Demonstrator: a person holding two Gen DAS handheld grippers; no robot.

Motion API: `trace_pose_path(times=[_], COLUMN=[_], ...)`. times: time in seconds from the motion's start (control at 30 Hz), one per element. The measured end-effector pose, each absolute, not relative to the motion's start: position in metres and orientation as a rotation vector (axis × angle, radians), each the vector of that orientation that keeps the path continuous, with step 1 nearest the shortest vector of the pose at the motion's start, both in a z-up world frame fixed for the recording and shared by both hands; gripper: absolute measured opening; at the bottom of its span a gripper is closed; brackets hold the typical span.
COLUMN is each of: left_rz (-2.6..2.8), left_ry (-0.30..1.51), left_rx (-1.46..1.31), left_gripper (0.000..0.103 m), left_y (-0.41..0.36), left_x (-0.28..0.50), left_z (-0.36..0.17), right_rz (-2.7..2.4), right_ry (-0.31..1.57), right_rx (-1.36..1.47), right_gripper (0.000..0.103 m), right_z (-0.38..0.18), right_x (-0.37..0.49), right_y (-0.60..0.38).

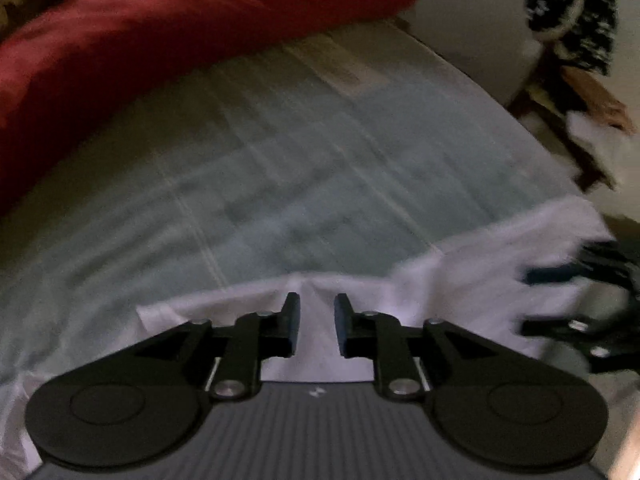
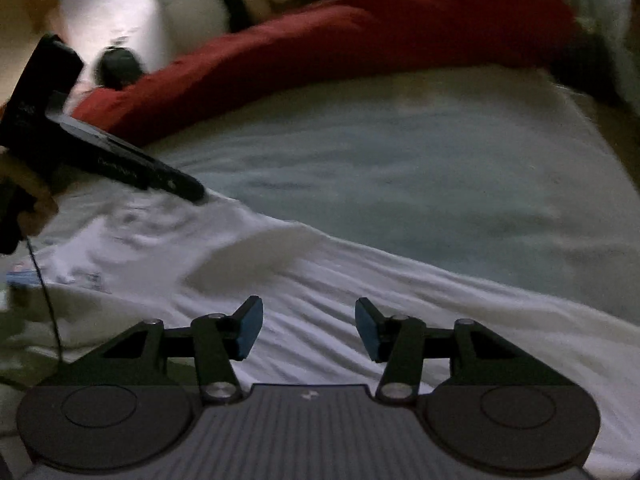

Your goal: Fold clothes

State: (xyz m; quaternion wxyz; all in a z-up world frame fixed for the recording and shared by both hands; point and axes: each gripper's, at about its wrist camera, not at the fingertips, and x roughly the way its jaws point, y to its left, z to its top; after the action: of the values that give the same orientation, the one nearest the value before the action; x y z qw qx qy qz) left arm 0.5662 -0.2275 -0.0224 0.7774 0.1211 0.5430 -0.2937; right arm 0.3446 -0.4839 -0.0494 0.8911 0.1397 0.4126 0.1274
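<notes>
Left wrist view: left claw [image 1: 317,326] spread, nothing pinched, poised over the near edge of one white garment [image 1: 460,292] spread on the bed [image 1: 280,168]. A raised crease runs up between the pads [image 1: 294,322], a likely pick-up point for the first fold. Right claw [image 1: 560,300] visible at the far right, blurred, over the same garment; also parted. One red blanket [image 1: 160,40] bunched along the far side of the bed, clear of the work area. One patterned dark item [image 1: 572,8] beyond the bed, identity unclear.

Right wrist view: right claw [image 2: 309,328] spread wide, empty, above wrinkled white garment [image 2: 320,280]. Left claw [image 2: 196,194] tip down at the garment's far edge. Red blanket [image 2: 360,36] again at rear. Count: two claws, one garment, one blanket. Folding judged not yet begun.
</notes>
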Motion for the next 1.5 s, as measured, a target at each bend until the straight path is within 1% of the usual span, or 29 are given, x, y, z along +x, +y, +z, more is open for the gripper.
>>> trace_pose_path(times=[0.07, 0.17, 0.3, 0.37, 0.5, 0.57, 0.63, 0.7, 0.73, 0.77, 0.9, 1.03, 1.1, 1.23, 1.37, 1.47, 1.5], left_rz=[-0.638, -0.578, -0.516, -0.489, -0.474, -0.474, -0.488, -0.509, -0.521, -0.534, -0.563, -0.558, -0.550, -0.523, -0.503, -0.491, -0.489], left_ry=[1.225, 1.254, 1.195, 1.169, 1.133, 1.129, 1.130, 1.130, 1.129, 1.127, 1.106, 1.100, 1.105, 1.141, 1.176, 1.196, 1.201], left_rx=[0.280, 0.293, 0.257, 0.242, 0.260, 0.258, 0.262, 0.275, 0.286, 0.297, 0.339, 0.323, 0.301, 0.283, 0.240, 0.185, 0.173], left_gripper=[0.020, 0.020, 0.021, 0.021, 0.021, 0.022, 0.024, 0.031, 0.040, 0.044, 0.046, 0.053, 0.055, 0.058, 0.058, 0.058, 0.058], left_y=[-0.227, -0.223, -0.216, -0.217, -0.220, -0.217, -0.214, -0.212, -0.210, -0.209, -0.203, -0.185, -0.172, -0.147, -0.120, -0.099, -0.091], left_x=[0.567, 0.576, 0.596, 0.603, 0.599, 0.592, 0.583, 0.568, 0.559, 0.549, 0.511, 0.466, 0.442, 0.392, 0.349, 0.322, 0.314], left_z=[-0.031, -0.051, -0.069, -0.068, -0.059, -0.053, -0.045, -0.036, -0.030, -0.023, 0.003, 0.026, 0.032, 0.027, 0.010, -0.001, -0.003], right_rz=[0.347, 0.494, 0.521, 0.400, 0.348, 0.335, 0.334, 0.324, 0.322, 0.320, 0.309, 0.306, 0.301, 0.307, 0.291, 0.251, 0.235], right_ry=[0.831, 0.813, 0.844, 0.873, 0.867, 0.871, 0.877, 0.893, 0.905, 0.917, 0.972, 1.007, 1.025, 1.074, 1.119, 1.128, 1.129], right_rx=[0.295, 0.305, 0.253, 0.165, 0.244, 0.247, 0.252, 0.234, 0.227, 0.220, 0.206, 0.203, 0.210, 0.266, 0.247, 0.219, 0.201], right_gripper=[0.056, 0.056, 0.056, 0.056, 0.056, 0.059, 0.064, 0.070, 0.072, 0.072, 0.077, 0.085, 0.087, 0.088, 0.090, 0.095, 0.100], right_z=[-0.047, -0.049, -0.063, -0.077, -0.069, -0.061, -0.054, -0.050, -0.052, -0.053, -0.055, -0.051, -0.049, -0.049, -0.053, -0.057, -0.058], right_x=[0.357, 0.378, 0.410, 0.424, 0.423, 0.414, 0.403, 0.392, 0.388, 0.384, 0.360, 0.333, 0.320, 0.295, 0.278, 0.268, 0.266], right_y=[-0.470, -0.449, -0.427, -0.422, -0.435, -0.438, -0.440, -0.437, -0.434, -0.430, -0.422, -0.415, -0.412, -0.401, -0.377, -0.356, -0.348])
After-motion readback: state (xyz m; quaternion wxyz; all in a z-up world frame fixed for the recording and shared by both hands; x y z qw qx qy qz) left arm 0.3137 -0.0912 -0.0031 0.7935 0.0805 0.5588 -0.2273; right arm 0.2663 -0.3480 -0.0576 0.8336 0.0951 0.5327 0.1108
